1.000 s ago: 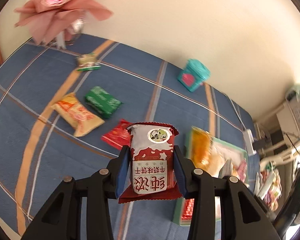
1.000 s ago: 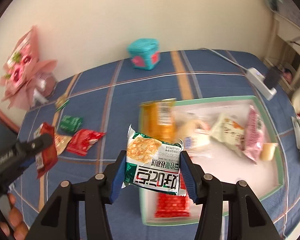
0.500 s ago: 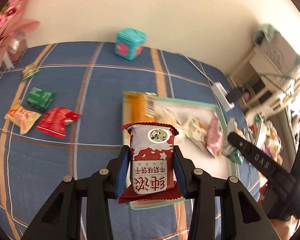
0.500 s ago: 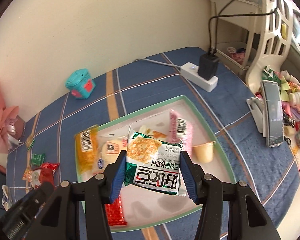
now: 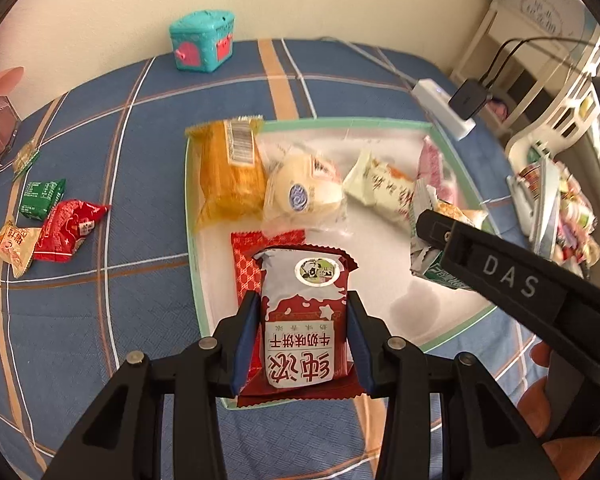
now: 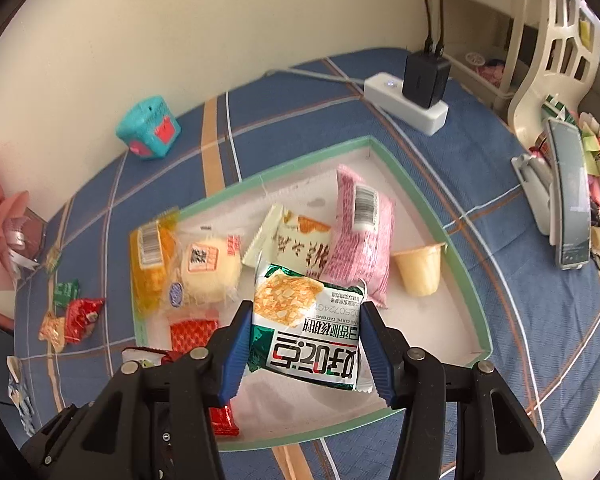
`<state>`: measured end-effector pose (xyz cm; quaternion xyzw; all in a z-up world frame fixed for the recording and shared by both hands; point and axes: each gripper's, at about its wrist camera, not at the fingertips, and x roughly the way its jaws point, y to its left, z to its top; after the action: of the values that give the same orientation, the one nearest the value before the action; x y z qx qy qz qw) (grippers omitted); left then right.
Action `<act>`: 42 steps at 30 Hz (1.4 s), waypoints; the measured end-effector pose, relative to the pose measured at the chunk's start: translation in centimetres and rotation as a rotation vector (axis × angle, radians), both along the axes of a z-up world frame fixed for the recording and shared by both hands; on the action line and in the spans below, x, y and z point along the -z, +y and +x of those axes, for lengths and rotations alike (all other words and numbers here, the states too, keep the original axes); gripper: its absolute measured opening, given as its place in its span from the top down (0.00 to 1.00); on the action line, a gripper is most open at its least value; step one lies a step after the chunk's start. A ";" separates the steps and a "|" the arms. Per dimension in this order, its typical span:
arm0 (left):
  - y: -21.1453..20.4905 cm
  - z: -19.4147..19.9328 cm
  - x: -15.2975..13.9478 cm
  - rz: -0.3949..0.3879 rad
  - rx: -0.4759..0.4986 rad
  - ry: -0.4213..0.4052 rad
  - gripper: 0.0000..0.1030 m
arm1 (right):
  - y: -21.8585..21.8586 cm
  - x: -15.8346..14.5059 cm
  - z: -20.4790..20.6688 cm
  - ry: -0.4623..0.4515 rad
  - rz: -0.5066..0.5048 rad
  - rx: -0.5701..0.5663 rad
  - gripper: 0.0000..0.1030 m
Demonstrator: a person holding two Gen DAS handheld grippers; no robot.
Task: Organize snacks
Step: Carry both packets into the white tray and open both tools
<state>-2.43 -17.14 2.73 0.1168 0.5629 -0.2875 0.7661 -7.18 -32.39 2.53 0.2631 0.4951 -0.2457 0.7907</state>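
Both grippers hold a snack packet above the green-rimmed tray (image 5: 190, 216), poised to drop it in.

The left gripper (image 5: 303, 338) has its fingers clamped on the sides of a red-and-white milk biscuit packet (image 5: 300, 320), held over the tray's near edge above a red patterned wafer packet (image 5: 247, 264). The right gripper (image 6: 306, 346) pinches a green-and-white biscuit packet (image 6: 306, 332) over the bare tray floor, likely to keep clear of the orange cake pack (image 6: 150, 264) and pink packet (image 6: 360, 240). Loose snacks (image 5: 66, 228) wait on the blue checked bench cloth (image 5: 140, 128).
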 end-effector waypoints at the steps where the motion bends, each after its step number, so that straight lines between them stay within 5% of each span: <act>1: -0.1 0.0 0.3 0.010 0.000 0.002 0.58 | 0.0 0.5 0.1 0.012 0.009 -0.001 0.46; 20: -1.0 0.4 3.5 0.067 0.002 0.054 0.57 | 0.1 4.1 0.6 0.091 0.075 -0.015 0.45; 33: -0.7 0.4 1.7 0.006 0.002 0.053 0.41 | 0.3 1.9 0.6 0.029 0.051 -0.014 0.45; 42: 2.3 1.9 -0.6 -0.042 -0.118 0.013 0.41 | 0.5 -0.4 0.3 -0.038 0.023 -0.013 0.45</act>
<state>-0.56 -14.79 3.34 0.0653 0.5677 -0.2543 0.7802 -6.93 -31.88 2.93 0.2735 0.4846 -0.2297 0.7985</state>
